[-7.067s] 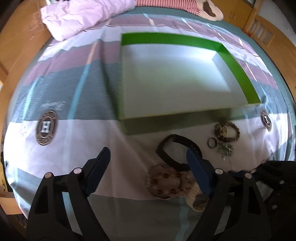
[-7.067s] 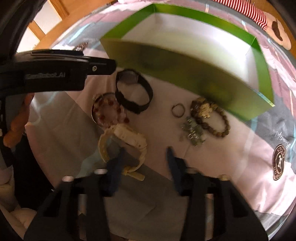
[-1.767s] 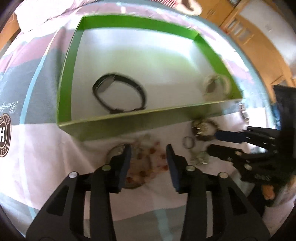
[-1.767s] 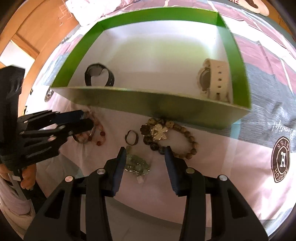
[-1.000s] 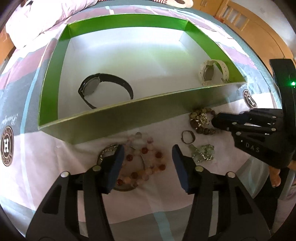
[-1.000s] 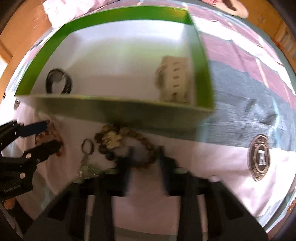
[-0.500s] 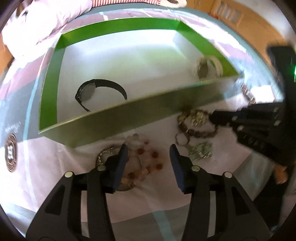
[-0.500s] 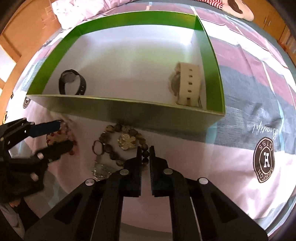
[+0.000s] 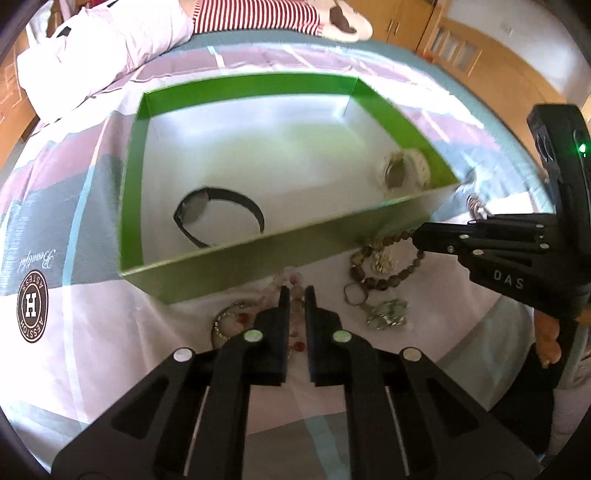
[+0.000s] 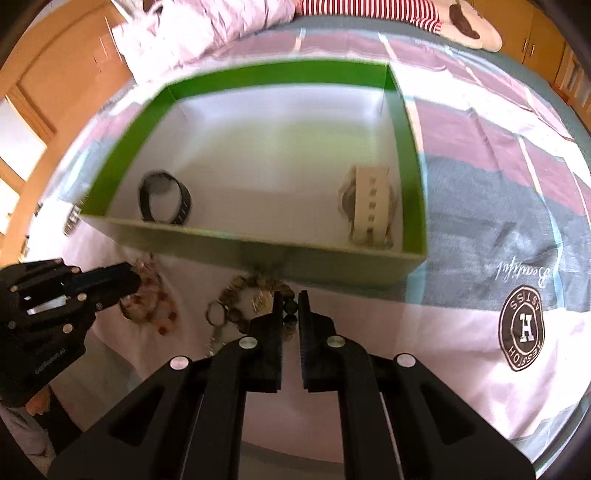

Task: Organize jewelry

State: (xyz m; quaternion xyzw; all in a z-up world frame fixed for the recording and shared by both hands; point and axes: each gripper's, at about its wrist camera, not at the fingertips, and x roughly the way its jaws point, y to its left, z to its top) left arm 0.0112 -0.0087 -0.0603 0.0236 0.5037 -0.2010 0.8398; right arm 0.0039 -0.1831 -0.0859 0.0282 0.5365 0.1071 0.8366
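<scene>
A green box (image 9: 236, 258) (image 10: 258, 247) lies on the bed with a black watch (image 9: 218, 214) (image 10: 164, 201) and a cream watch (image 9: 406, 171) (image 10: 369, 206) inside. In front of it lie a pink-and-red bead bracelet (image 9: 295, 295) (image 10: 155, 299), a brown bead bracelet (image 9: 384, 266) (image 10: 255, 291), a small ring (image 9: 354, 293) (image 10: 216, 315) and a pale green trinket (image 9: 388, 314). My left gripper (image 9: 294, 295) is shut on the pink bead bracelet. My right gripper (image 10: 290, 299) is shut on the brown bead bracelet.
The striped bedsheet carries round brown logos (image 9: 32, 306) (image 10: 522, 328). A lilac quilt (image 9: 103, 44) and a striped soft toy (image 9: 258, 16) lie at the bed's far end. Wooden cabinets (image 9: 461, 40) stand beyond.
My left gripper's jaws have closed onto the pink bead bracelet. My right gripper stays shut on the brown bracelet, and both views have pulled back a little from the box.
</scene>
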